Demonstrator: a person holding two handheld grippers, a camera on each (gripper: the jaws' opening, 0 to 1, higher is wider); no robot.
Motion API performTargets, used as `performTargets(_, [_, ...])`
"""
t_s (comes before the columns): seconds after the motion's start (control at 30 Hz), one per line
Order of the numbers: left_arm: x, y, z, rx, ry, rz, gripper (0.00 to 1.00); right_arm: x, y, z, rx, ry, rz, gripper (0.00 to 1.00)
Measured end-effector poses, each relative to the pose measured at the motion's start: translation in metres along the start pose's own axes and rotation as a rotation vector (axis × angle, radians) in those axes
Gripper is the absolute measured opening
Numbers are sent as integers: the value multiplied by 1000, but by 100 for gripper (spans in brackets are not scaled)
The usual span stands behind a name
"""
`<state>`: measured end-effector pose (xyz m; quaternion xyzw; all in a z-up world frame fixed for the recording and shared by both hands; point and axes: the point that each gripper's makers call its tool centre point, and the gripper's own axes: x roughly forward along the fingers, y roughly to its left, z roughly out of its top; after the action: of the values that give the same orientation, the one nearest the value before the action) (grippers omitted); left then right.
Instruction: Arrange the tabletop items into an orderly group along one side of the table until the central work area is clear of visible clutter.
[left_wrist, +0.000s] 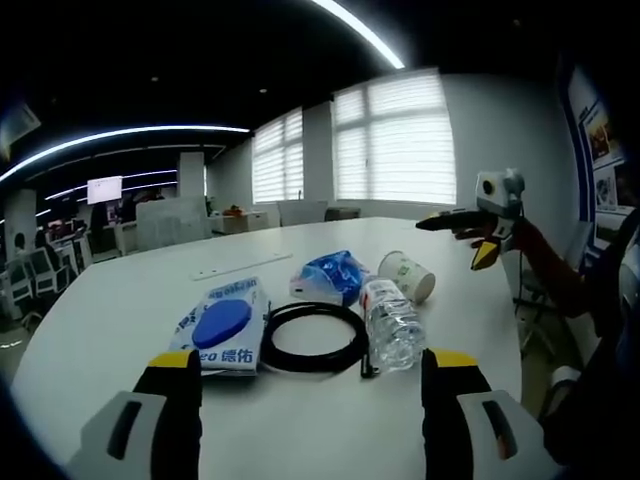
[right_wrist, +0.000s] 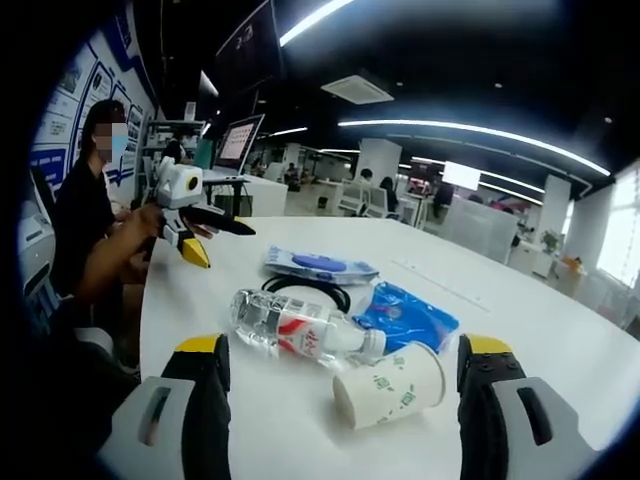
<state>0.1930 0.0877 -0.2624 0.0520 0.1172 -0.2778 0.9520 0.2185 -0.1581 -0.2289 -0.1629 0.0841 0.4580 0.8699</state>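
Several items lie clustered on the white table (left_wrist: 120, 310). They are a blue-and-white wipes pack (left_wrist: 222, 325) (right_wrist: 320, 265), a black cable coil (left_wrist: 266, 340) (right_wrist: 305, 282), a clear water bottle (left_wrist: 392, 322) (right_wrist: 300, 332) on its side, a crumpled blue bag (left_wrist: 335, 275) (right_wrist: 410, 315) and a tipped paper cup (left_wrist: 408, 275) (right_wrist: 390, 385). My left gripper (left_wrist: 313, 362) (right_wrist: 222, 243) hovers open short of the cable and the pack, holding nothing. Across the cluster, my right gripper (right_wrist: 343, 348) (left_wrist: 455, 242) is open over the bottle and cup, touching neither.
A thin white strip (left_wrist: 240, 265) (right_wrist: 440, 280) lies on the table beyond the cluster. A person (right_wrist: 85, 210) sits at the table edge behind the left gripper. Desks, chairs and screens fill the office beyond the table.
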Motion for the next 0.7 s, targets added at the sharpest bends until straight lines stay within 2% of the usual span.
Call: performTargets(0.7, [13, 0, 5, 18, 15, 5, 83, 9, -2, 9, -7, -19, 6, 83])
